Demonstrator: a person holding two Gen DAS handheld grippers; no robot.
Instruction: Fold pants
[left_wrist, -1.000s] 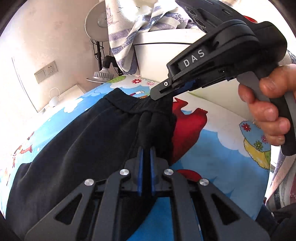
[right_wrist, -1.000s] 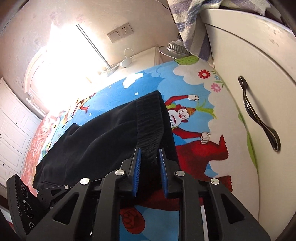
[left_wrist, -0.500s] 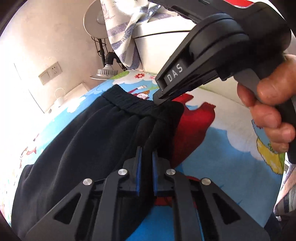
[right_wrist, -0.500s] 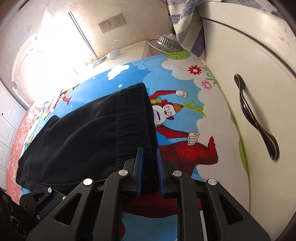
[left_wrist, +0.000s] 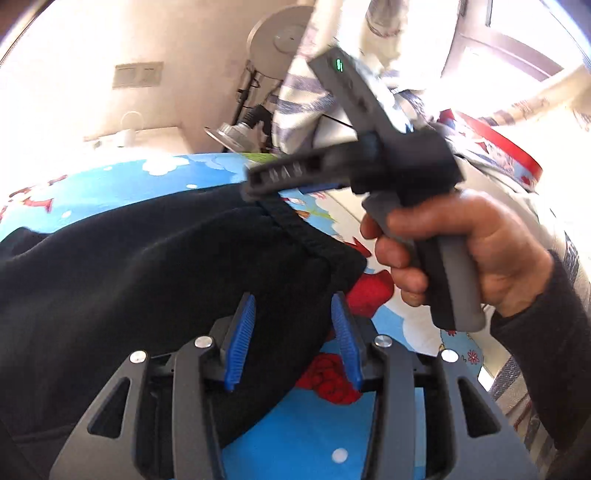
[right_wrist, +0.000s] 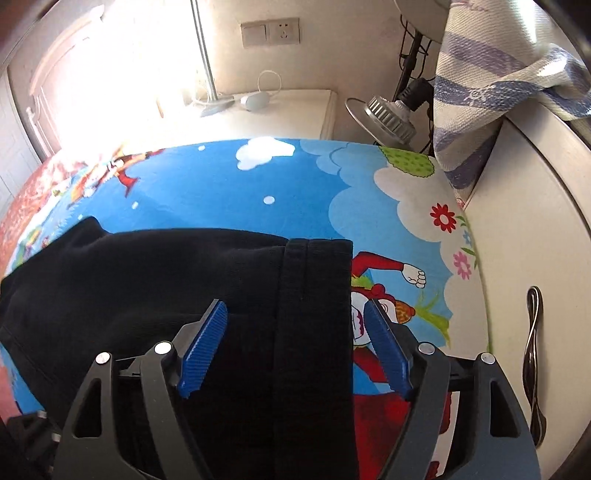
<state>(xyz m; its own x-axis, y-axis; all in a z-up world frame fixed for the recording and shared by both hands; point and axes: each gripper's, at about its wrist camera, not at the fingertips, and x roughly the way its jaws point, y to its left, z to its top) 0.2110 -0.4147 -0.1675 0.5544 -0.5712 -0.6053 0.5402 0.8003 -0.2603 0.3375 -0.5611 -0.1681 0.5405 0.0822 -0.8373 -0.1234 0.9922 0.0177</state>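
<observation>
Both grippers spread wide, nothing pinched. Left gripper (left_wrist: 291, 332) low centre of its frame, blue pads (left_wrist: 240, 339) either side of the near edge of the pants (left_wrist: 147, 288), not biting. Right gripper (right_wrist: 295, 350) same story in its own view: pads parted, straddling the waistband (right_wrist: 314, 295) that runs up the middle of the frame. Seen from the left camera, in the upper middle and a bit blurred, hovering just above the waistband corner with the person's hand (left_wrist: 461, 258) on the grip.

Pants lying dark and flat on the cartoon bedsheet (right_wrist: 221, 177), waistband doubled over at the right end, legs trailing off to the left edge. Looks like a lengthwise fold set down with the band edges lined up, hence both sets of fingers let go right at that end. Probably next a crosswise fold, so a fresh grab needed.

Further out: white cabinet (right_wrist: 535, 258) far right, striped towel (right_wrist: 480, 92) hanging upper right, lamp (right_wrist: 384, 114) beside it
</observation>
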